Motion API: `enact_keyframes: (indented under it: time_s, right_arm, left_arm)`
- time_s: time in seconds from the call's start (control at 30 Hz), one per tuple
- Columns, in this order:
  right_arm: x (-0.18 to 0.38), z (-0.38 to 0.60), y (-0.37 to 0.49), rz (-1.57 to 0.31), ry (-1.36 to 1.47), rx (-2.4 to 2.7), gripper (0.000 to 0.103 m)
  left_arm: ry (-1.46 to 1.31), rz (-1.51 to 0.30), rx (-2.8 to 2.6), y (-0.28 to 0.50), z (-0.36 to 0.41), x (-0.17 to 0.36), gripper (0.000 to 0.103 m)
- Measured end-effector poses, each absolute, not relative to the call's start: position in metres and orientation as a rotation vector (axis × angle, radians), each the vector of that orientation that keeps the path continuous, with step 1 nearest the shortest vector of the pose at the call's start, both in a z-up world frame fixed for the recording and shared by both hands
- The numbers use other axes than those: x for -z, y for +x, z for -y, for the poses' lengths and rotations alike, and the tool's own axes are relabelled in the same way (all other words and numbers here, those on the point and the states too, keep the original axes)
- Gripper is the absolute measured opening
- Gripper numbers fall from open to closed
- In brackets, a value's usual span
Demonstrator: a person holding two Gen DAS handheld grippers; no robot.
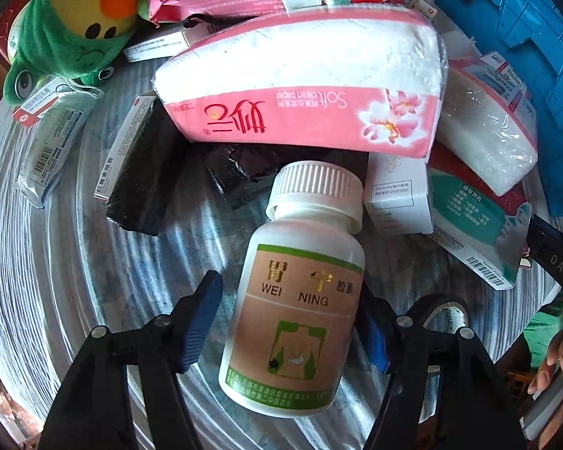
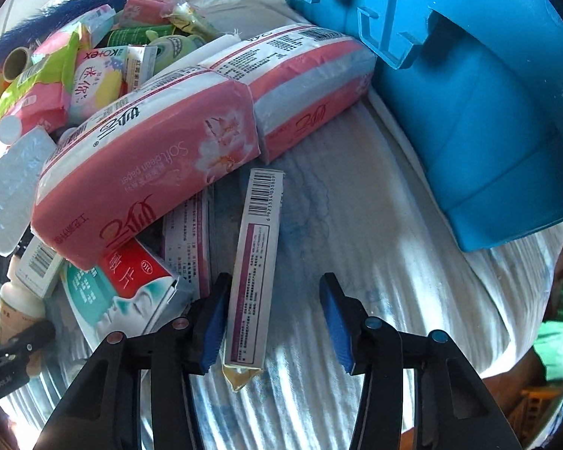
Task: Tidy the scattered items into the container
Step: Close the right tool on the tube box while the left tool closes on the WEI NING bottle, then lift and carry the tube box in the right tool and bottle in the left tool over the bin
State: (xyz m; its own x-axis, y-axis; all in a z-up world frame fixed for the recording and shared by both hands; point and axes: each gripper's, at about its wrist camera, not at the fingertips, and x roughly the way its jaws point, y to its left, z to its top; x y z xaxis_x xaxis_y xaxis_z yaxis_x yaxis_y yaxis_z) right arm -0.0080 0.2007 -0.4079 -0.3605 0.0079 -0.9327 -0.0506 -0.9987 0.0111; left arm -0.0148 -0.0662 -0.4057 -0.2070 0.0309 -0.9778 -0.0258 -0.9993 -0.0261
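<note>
With both tongs wide, left gripper (image 1: 292, 322) astride the pill bottle (image 1: 294, 300) at lower centre, we should close squarely mid-label; right gripper (image 2: 272, 322) brackets the slim carton (image 2: 257, 262).

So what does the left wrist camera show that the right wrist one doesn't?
Only the left view: a green frog plush, a tape roll, and the left gripper open around a WEI NING bottle.
Only the right view: a blue brush, a Kotex pack, and the right gripper open around a long box.
Both: pink tissue packs and the blue container.
</note>
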Motion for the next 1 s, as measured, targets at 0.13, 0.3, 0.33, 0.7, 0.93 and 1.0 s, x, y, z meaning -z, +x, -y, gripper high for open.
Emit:
enact_keyframes:
  time_s: [0.13,0.3,0.33,0.7,0.93,1.0]
  right_arm:
    - [0.404,-0.2,-0.008,-0.059,-1.763,-2.574,0.019]
    - [0.398,-0.202,-0.005,-0.071,-1.771,-2.585,0.019]
    - [0.396,-0.202,-0.004,-0.072,-1.772,-2.588,0.019]
    - [0.361,-0.196,0.005,-0.095,-1.766,-2.635,0.018]
    - [0.35,-0.193,0.01,-0.104,-1.791,-2.632,0.018]
    - [0.348,-0.191,0.021,-0.106,-1.794,-2.634,0.018]
  left_arm:
    - [-1.935,0.01,-2.408,-0.012,0.065,0.402,0.057]
    - [-1.929,0.046,-2.396,-0.007,0.07,0.398,0.056]
    - [-1.927,0.047,-2.394,-0.005,0.071,0.397,0.056]
    - [-1.89,0.07,-2.417,0.011,0.08,0.373,0.054]
    - [-1.846,0.073,-2.44,0.02,0.086,0.352,0.054]
    - [-1.834,0.075,-2.448,0.022,0.088,0.344,0.054]
